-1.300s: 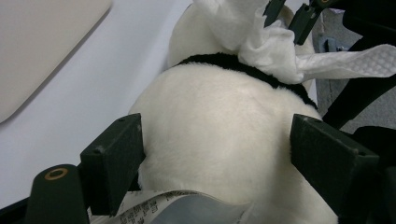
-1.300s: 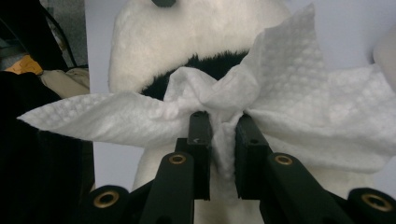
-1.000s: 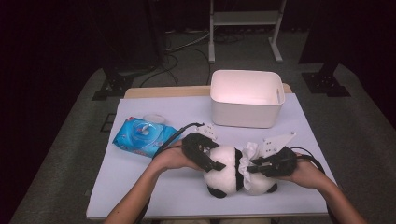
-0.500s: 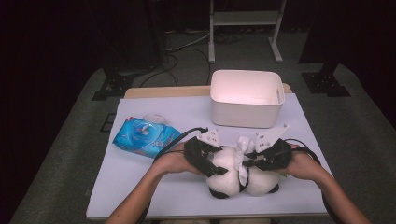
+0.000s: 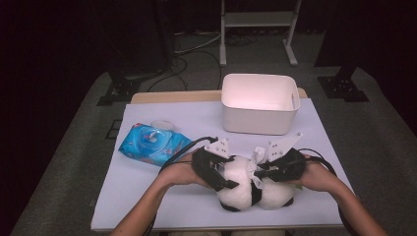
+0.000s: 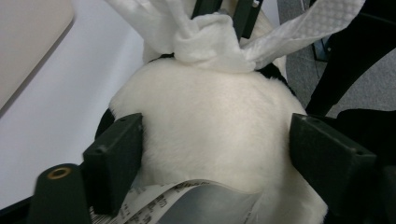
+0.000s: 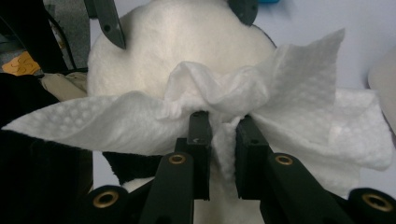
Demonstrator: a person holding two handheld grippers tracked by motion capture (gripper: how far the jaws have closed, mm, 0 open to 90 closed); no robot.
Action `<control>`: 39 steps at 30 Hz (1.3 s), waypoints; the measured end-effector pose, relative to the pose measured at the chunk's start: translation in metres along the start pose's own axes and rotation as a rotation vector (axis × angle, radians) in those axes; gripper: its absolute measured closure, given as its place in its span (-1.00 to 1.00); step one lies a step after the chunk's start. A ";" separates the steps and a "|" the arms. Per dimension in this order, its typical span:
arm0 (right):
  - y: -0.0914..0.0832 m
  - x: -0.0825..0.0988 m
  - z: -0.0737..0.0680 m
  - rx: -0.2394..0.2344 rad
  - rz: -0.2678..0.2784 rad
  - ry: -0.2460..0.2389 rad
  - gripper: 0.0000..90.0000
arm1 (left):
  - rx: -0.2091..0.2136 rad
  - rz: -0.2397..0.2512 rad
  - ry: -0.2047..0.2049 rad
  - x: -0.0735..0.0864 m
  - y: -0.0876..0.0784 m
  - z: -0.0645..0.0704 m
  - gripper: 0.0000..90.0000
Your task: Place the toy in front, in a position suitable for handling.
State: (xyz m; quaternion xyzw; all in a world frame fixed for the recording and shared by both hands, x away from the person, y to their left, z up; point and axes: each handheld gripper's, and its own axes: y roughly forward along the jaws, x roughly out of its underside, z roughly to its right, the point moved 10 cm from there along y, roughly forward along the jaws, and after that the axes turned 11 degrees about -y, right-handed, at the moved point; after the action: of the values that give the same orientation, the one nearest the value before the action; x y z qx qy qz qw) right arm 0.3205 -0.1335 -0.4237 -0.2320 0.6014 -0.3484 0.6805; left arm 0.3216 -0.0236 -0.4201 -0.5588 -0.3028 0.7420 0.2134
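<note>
Wiping step: panda plush (image 5: 248,189) at bench's (image 5: 147,196) six o'clock, left gripper (image 6: 215,154) fingers just opening, straddling its white body, right gripper (image 7: 218,154) fingers clamped on wet wipe (image 7: 289,93); next likely drag wipe across fur.

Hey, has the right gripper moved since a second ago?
Yes. The right gripper has shifted left and up the table toward the white bin, pinching the wipe.
</note>
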 end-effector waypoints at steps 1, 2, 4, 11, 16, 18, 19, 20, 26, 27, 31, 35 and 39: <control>0.000 0.000 -0.002 0.000 0.004 -0.005 0.74 | 0.002 0.007 -0.007 0.000 -0.001 0.001 -0.62; -0.001 0.000 -0.004 0.001 0.006 -0.006 0.74 | -0.005 0.003 -0.016 0.000 -0.001 0.000 -0.67; -0.001 0.000 -0.009 -0.012 0.010 -0.009 0.74 | -0.003 -0.014 -0.025 0.001 -0.001 0.000 -0.77; -0.004 0.000 -0.020 -0.018 0.009 -0.023 0.74 | 0.027 -0.022 -0.002 0.000 0.000 0.007 -0.73; -0.009 -0.001 -0.024 -0.034 0.000 -0.049 0.74 | 0.035 -0.025 0.031 0.001 0.001 0.014 -0.58; -0.011 -0.004 -0.022 -0.038 0.000 -0.052 0.74 | 0.030 -0.032 0.040 0.001 0.002 0.016 -0.58; -0.011 -0.006 -0.021 -0.042 0.003 -0.055 0.74 | 0.023 -0.037 0.042 0.000 0.002 0.016 -0.58; -0.011 -0.009 -0.020 -0.043 0.006 -0.059 0.74 | 0.021 -0.038 0.047 0.000 0.002 0.016 -0.58; -0.005 -0.036 -0.015 -0.070 0.030 -0.092 0.74 | 0.015 -0.029 0.051 -0.002 0.004 0.016 -0.58; -0.003 -0.040 -0.014 -0.077 0.029 -0.097 0.74 | 0.014 -0.032 0.053 -0.001 0.004 0.016 -0.58; 0.004 -0.053 -0.013 -0.107 0.039 -0.106 0.73 | 0.016 -0.029 0.054 0.000 0.004 0.016 -0.58; 0.006 -0.055 -0.013 -0.114 0.041 -0.113 0.73 | 0.023 -0.022 0.049 0.002 0.003 0.017 -0.58; 0.000 -0.049 -0.012 -0.112 0.041 -0.098 0.73 | 0.015 -0.030 0.058 0.000 0.004 0.018 -0.58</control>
State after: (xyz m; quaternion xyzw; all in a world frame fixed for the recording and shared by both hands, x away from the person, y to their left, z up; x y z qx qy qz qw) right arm 0.3073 -0.0953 -0.3934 -0.2741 0.5907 -0.2884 0.7020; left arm 0.3043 -0.0305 -0.4198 -0.5738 -0.2993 0.7245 0.2371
